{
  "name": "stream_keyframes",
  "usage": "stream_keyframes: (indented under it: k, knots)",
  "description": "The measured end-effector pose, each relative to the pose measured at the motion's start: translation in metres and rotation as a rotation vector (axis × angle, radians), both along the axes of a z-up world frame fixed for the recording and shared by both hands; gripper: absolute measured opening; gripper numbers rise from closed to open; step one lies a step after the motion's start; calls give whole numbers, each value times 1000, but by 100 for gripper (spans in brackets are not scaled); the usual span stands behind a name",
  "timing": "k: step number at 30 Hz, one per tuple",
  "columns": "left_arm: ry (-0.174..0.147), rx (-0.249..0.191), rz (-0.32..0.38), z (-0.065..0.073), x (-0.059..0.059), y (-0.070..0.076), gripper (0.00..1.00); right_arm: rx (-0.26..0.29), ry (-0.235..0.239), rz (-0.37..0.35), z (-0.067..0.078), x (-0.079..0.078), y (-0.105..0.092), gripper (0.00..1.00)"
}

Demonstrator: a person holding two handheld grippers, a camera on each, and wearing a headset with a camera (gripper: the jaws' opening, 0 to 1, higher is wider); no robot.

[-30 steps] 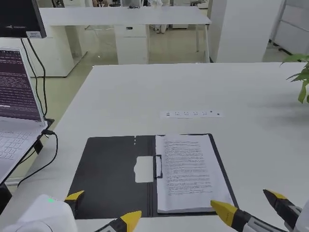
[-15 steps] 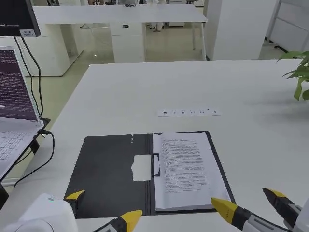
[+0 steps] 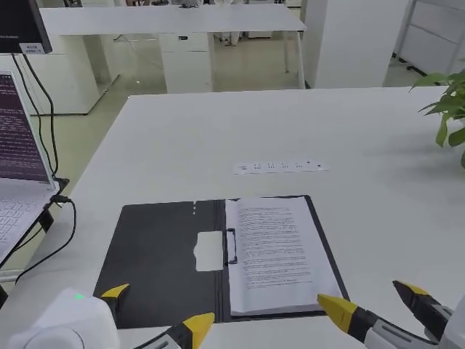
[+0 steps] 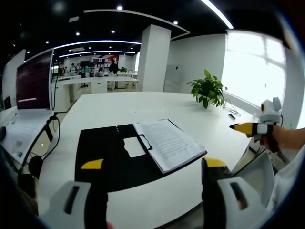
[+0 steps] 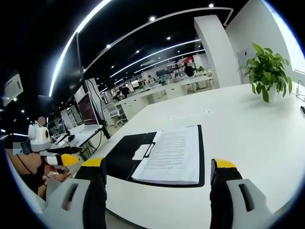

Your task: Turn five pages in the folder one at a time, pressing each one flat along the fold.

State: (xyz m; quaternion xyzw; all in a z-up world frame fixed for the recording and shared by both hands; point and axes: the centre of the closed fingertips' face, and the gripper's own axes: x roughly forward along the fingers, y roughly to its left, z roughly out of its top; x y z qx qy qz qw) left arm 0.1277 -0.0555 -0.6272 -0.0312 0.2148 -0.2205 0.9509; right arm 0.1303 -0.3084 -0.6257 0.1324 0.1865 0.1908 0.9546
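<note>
The headset has swung a little since a second ago, sliding the whole scene leftward in the head view, while the folder and both tools keep their places relative to one another. On the broad white worktop (image 3: 218, 131) the black folder (image 3: 156, 254) lies open close to the front edge, with its left cover bare and the stack of printed pages (image 3: 280, 251) on its right half. The left tool (image 3: 156, 309) hovers at the folder's near left corner, jaws spread and holding nothing. The right tool (image 3: 373, 299) hangs just off the stack's near right corner, likewise spread and empty. The likely trouble is that the sheets lie flush, so a yellow tip could catch several at once or crease the top one. A dragging tip could also nudge the folder toward the near edge. A small clip (image 3: 231, 247) at the fold appears to pin the sheets, though that is hard to tell here; if it does, a page pulled hard could tear at that point. There is open room ahead as far as the power strip (image 3: 280, 167) and to the right toward the plant (image 3: 447, 102). The left is tighter, with the laptop (image 3: 14, 145) and its cable (image 3: 62, 225) beside that edge.
</note>
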Motion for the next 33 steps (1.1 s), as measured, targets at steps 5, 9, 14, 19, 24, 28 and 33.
stream_keyframes:
  k: [5, 9, 14, 19, 24, 28, 33]
  knots:
    - [-2, 3, -10, -1, 1, -3, 81, 5, 2, -6, 0, -1, -2, 89]
    - [5, 5, -22, -3, 2, -5, 80, 8, 1, -8, 0, -2, -3, 89]
    - [5, 4, -36, -3, 5, -10, 80, 11, 0, -14, 1, -2, -6, 88]
    - [9, 12, -67, -8, 7, -21, 79, 14, 1, -15, 0, -3, -8, 87]
    - [11, 18, -108, -11, 11, -33, 77, 13, 3, -12, -1, -4, -8, 86]
    - [13, 34, -143, -15, 15, -43, 77, 13, 1, -13, -1, -6, -9, 86]
    - [26, 39, -181, -23, 20, -55, 76, 18, 1, -27, -1, -9, -12, 86]
